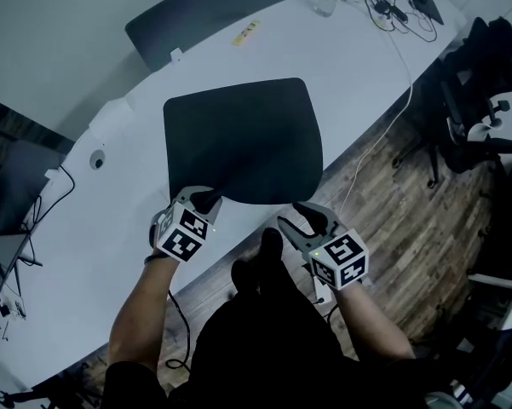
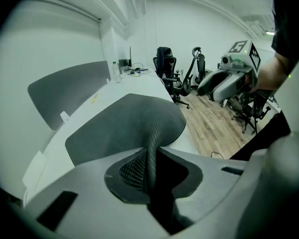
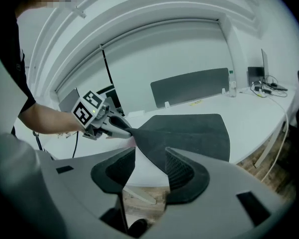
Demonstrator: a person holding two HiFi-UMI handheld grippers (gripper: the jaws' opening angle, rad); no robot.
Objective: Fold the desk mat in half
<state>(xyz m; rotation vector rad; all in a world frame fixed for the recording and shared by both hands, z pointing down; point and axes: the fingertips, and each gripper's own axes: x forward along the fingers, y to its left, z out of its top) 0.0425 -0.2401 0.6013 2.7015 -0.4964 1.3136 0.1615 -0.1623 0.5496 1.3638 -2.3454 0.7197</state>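
While the left gripper (image 1: 206,200) clamps the lifted, woven-textured near corner of the dark rounded-square desk mat (image 1: 243,139) on the smooth white curved worktop (image 1: 102,228), the right gripper (image 1: 293,216) hangs jaws apart beside its near edge.

The desk mat (image 1: 243,139) lies on the table (image 1: 85,245). The left gripper (image 1: 208,200) is at its near left corner, the right gripper (image 1: 292,218) by its near right corner.

Left gripper (image 1: 208,201) hides the near corner of the desk mat (image 1: 243,139).
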